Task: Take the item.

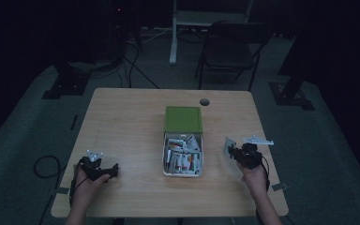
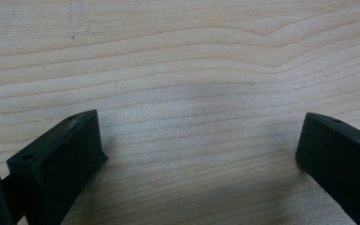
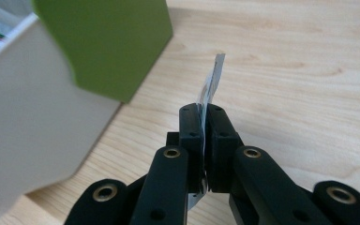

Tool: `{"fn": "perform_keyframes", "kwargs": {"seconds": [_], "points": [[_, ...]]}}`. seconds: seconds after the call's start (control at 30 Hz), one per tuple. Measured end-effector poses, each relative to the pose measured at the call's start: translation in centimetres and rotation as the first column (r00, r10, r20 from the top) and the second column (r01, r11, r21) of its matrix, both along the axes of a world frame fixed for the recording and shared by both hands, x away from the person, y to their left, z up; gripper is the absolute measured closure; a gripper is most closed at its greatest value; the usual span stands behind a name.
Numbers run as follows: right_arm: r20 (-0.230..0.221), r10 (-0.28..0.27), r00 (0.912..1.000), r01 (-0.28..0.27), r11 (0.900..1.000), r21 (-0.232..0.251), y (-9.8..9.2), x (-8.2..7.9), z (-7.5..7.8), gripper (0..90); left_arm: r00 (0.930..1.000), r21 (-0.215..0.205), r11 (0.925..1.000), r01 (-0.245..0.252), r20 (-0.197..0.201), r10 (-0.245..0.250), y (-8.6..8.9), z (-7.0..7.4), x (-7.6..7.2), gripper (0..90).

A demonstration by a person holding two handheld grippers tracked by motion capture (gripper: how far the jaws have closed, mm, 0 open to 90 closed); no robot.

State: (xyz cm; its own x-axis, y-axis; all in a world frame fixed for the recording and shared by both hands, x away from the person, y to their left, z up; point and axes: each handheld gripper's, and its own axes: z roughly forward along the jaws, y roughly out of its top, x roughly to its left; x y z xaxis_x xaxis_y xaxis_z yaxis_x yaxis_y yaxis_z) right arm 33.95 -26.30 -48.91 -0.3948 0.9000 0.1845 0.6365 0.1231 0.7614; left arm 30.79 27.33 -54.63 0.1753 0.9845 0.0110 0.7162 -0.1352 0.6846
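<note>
Right gripper (image 3: 205,123) pinching a thin packet (image 3: 212,84) edge-on, just beside the open box (image 1: 183,161) of packets. Left gripper (image 2: 201,140) spread, empty, over bare surface (image 2: 178,56). Carrying step under way; next, probably lowering and releasing the packet onto the surface.

dark chair (image 1: 229,47), possibly folding, table hole (image 1: 204,101)
</note>
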Motion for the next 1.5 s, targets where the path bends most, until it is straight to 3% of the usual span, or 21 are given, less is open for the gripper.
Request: {"fn": "perform_keyframes", "kwargs": {"seconds": [0.27, 0.43, 0.9, 1.23, 1.5], "points": [[-0.046, -0.008, 0.9989, 0.009, 1.000, 0.002, -0.8, 0.3, -1.3, 87.1, 1.0000, 0.000, 1.0000, 0.000, 0.000, 0.000, 0.0, 0.0, 0.0, 1.1], [-0.051, -0.017, 0.9986, 0.017, 1.000, 0.010, -1.1, 0.5, -1.5, 87.1, 1.0000, 0.000, 1.0000, 0.000, 0.000, 0.000, 0.0, 0.0, 0.0, 1.1], [-0.090, -0.073, 0.9932, 0.069, 0.997, -0.046, -2.6, 1.0, -2.8, 82.2, 1.0000, 0.000, 1.0000, 0.000, 0.000, 0.000, 0.0, 0.0, 0.0, 1.1], [-0.110, -0.141, 0.9839, 0.132, 0.987, -0.090, -4.5, 1.5, -3.7, 62.4, 1.0000, 0.001, 1.0000, 0.000, 0.000, 0.000, 0.0, 0.0, 0.0, 1.1], [-0.130, -0.176, 0.9757, 0.159, 0.979, -0.131, -5.5, 1.8, -4.3, 39.0, 1.0000, 0.000, 1.0000, 0.000, 0.002, 0.000, 0.0, 0.0, 0.0, 1.1]]}}
